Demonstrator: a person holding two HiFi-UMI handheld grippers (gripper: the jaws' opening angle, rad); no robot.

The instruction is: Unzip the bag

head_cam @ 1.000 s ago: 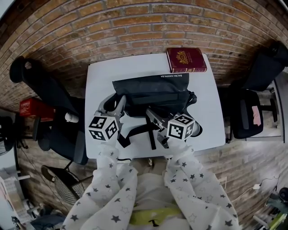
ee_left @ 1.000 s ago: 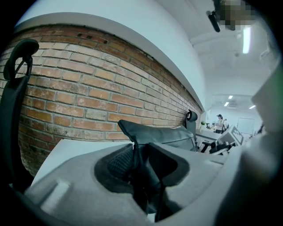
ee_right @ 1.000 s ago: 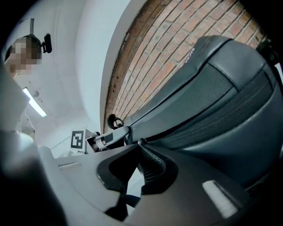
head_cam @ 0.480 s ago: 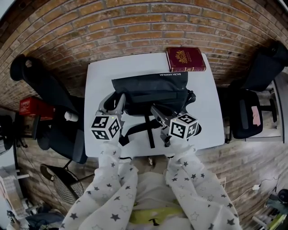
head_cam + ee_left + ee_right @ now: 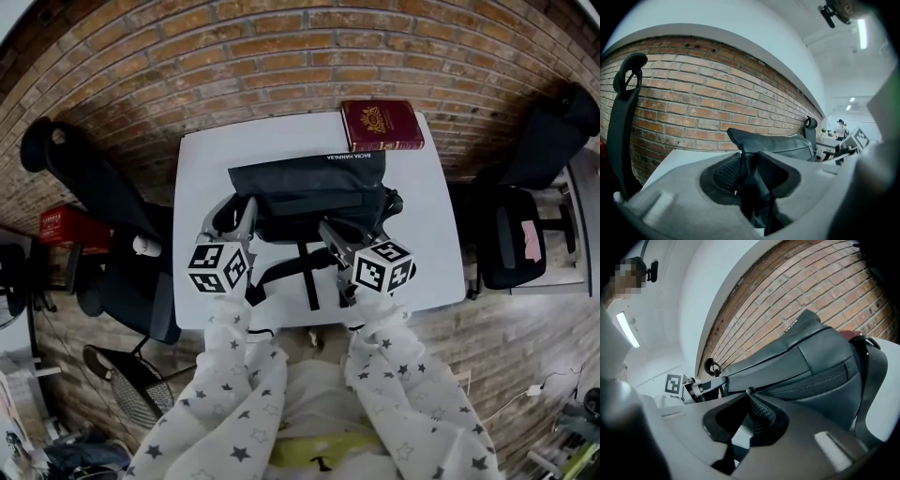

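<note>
- The left gripper (image 5: 749,161) is clamping a fold of the black bag (image 5: 309,192). Its fingers (image 5: 725,171) are standing at a middling width, and dark fabric is filling the gap between them.
- The rest of the bag is rising just beyond those fingertips and stretching away to their right, toward the other gripper.
- The right gripper (image 5: 750,392) is pinching narrow. Its fingers (image 5: 761,416) are almost meeting at the tips on a small dark zipper pull (image 5: 749,390) (only its end is showing above the pads).
- Beyond and to the right of these fingers the bag's body is bulging upward, with the zip line running across it.
- The bag is lying in the middle of the white table (image 5: 206,159). The left fingers are sitting at its near left corner and the right fingers further right along its near edge.
- A black strap (image 5: 307,272) is trailing from the bag toward the person, passing between the two pairs of fingers.
- A red book (image 5: 382,125) is lying well beyond the right fingers, at the table's far edge and close to the bag's far corner.
- A brick wall (image 5: 693,103) is standing behind the bag, past the left fingertips.
- Star-printed sleeves (image 5: 234,375) are reaching in behind both grippers.
</note>
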